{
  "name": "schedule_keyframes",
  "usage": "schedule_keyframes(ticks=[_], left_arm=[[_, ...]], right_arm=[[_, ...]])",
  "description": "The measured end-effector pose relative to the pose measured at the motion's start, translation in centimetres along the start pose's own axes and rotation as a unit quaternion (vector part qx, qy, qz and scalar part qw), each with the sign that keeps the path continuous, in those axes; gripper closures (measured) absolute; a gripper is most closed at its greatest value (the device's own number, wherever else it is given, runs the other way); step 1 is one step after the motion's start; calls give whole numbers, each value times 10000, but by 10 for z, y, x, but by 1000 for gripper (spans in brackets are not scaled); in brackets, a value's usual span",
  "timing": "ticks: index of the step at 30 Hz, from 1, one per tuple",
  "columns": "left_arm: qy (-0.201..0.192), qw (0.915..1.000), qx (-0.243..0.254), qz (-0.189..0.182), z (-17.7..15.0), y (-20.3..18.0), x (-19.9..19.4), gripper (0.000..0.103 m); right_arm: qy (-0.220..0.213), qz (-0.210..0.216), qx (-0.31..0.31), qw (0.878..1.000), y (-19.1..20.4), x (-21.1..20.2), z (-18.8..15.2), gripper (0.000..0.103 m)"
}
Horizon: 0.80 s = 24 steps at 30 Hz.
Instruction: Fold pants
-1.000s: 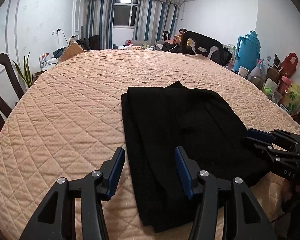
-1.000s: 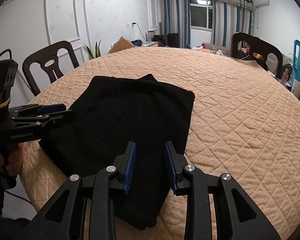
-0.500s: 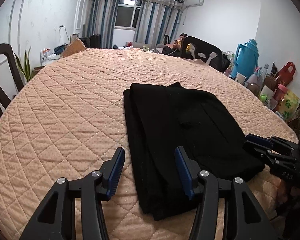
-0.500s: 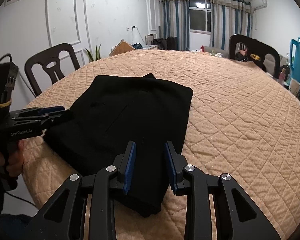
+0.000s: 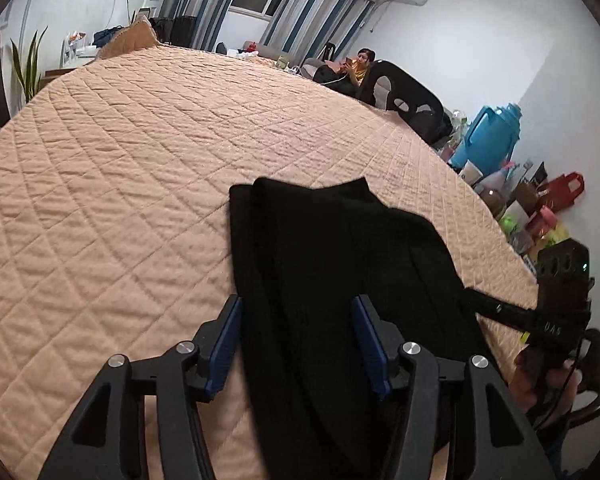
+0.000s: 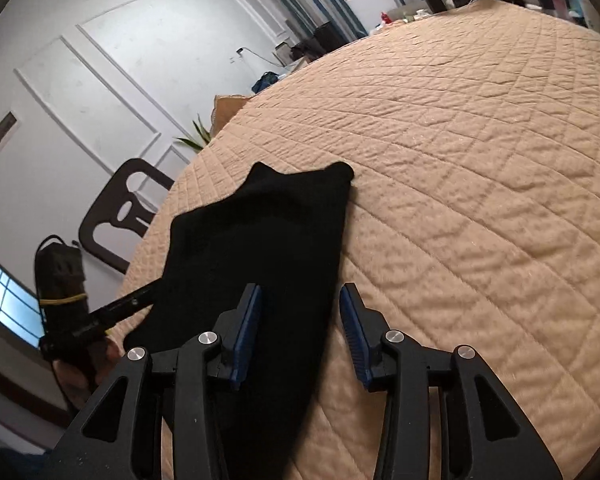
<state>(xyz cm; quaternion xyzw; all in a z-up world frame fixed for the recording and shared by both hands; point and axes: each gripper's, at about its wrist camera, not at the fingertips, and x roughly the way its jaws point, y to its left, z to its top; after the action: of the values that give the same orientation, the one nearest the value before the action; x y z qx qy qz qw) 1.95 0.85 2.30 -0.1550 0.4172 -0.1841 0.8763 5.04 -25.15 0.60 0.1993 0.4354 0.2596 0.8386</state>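
The black pants (image 5: 332,272) lie folded on the peach quilted table cover (image 5: 120,168). My left gripper (image 5: 296,340) is open and straddles the near left edge of the pants; the cloth runs between its blue pads. My right gripper (image 6: 300,328) is open over the near right edge of the pants (image 6: 268,248), with the cloth edge between its pads. The right gripper also shows in the left wrist view (image 5: 500,312) at the pants' right side. The left gripper shows in the right wrist view (image 6: 132,304) at the pants' left side.
The quilted cover (image 6: 480,160) spreads wide behind and beside the pants. Dark chairs (image 6: 120,216) (image 5: 404,96) stand at the table's rim. A blue thermos (image 5: 488,140) and bags stand on the right. A person (image 5: 356,68) sits far back.
Both grippers have dropped and tilted toward the near end of the pants. The right gripper's jaws have opened wider. The pants lie as before.
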Motion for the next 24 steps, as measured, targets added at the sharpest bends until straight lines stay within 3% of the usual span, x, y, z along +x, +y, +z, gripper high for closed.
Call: schedule_keyframes(ticks=[5, 11, 19, 22, 24], left_arm=[[-58, 9999, -94, -47, -9, -1, -3, 44], [-139, 9987, -322, -365, -35, 4, -25, 44], [-12, 9997, -197, -139, -3, -3, 2, 44], [-8, 9998, -189, -64, -5, -4, 2, 46], [-29, 9998, -177, -37, -9, -3, -2, 57]], right_arm=[[-9, 247, 205, 9995, -1, -1, -6, 59], [120, 403, 49, 9991, 2, -15, -26, 59], [187, 403, 34, 9990, 6, 10, -2, 59], [183, 303, 25, 9994, 9, 14, 1, 66], [120, 266, -32, 9996, 9, 11, -1, 75]])
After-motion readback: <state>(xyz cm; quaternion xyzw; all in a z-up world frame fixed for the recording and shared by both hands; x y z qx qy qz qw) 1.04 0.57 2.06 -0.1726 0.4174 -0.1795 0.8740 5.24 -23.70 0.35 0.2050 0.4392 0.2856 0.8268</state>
